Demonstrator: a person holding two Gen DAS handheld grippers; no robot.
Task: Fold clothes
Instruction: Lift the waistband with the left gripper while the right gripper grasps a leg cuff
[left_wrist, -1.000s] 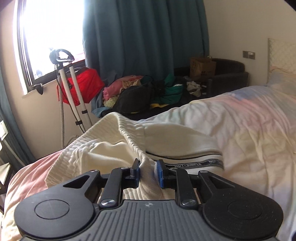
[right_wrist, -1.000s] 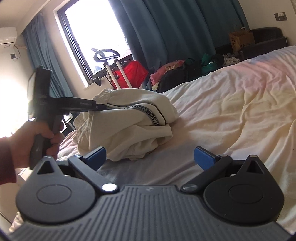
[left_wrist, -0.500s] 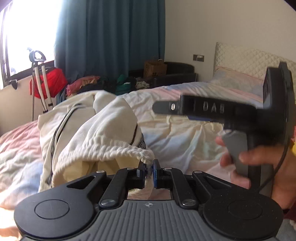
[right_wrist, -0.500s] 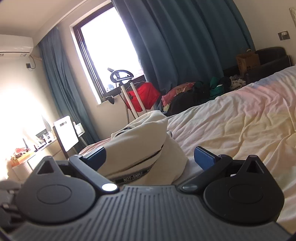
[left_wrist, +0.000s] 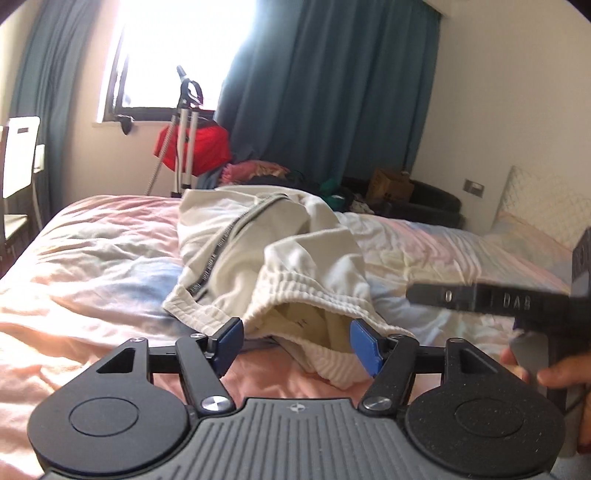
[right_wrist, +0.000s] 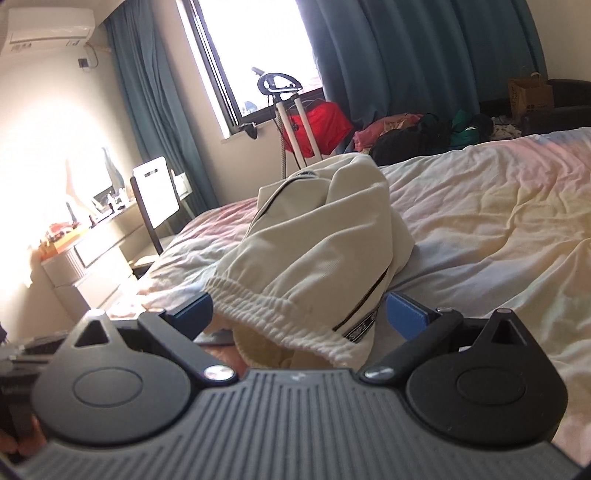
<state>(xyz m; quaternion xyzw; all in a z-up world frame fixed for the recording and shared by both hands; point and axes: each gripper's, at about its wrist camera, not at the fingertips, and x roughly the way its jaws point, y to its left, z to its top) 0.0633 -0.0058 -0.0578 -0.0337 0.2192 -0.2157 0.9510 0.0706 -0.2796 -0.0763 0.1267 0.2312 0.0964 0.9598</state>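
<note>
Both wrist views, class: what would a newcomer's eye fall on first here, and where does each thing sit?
First, the cream trousers heaped in the middle of the bed, elastic waistband nearest the cameras. Next, the open left gripper and open right gripper, each with blue fingers spread on either side of that waistband. Behind, a bright window between teal curtains, with a red bag below it.

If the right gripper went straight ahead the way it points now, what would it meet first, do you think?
Most likely the cream garment's elastic waistband, which lies between the open right gripper's fingers; depth is hard to judge.
</note>
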